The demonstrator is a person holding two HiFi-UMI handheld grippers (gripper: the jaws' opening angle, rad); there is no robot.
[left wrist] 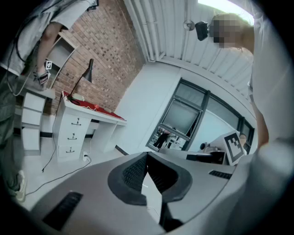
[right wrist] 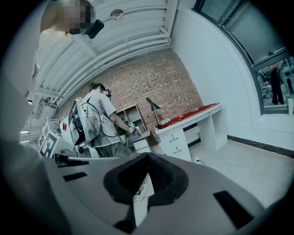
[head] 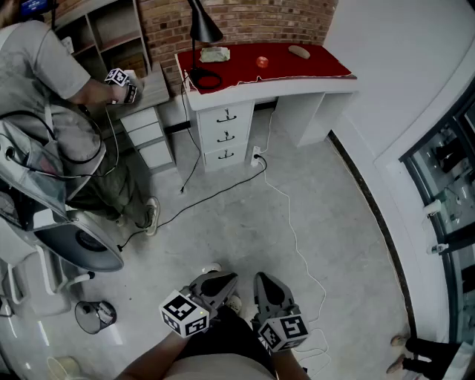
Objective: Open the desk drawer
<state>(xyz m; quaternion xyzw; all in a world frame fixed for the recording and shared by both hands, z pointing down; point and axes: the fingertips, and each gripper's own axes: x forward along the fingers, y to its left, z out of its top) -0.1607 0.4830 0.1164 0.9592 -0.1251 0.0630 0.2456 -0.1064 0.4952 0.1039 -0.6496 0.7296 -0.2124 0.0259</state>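
1. The desk drawers (head: 225, 136) are sitting as a stack of three under the left side of the white desk (head: 312, 89), as the head view shows it. All three fronts are lying flush and closed, each carrying a dark handle.
2. The desk is standing at the far end of the room against the brick wall (head: 252, 18). Its top is wearing a red cover (head: 312, 63), with a black lamp (head: 202, 26) standing at the left end and three small items beside it (too small to identify).
3. A black cable (head: 215, 194) is running from the foot of the desk across the grey floor (head: 334, 245).
4. A second person (head: 44, 82) is standing to the left of the desk, reaching over a low cabinet (head: 147, 133).
5. The left gripper (head: 221, 280) is hanging at the bottom of the head view, well apart from the desk and pointing roughly toward it. Its jaws are meeting at the tips and gripping nothing.
6. The right gripper (head: 264, 282) is sitting just beside the left one, aimed the same way. Its jaws are fully closed and holding nothing.
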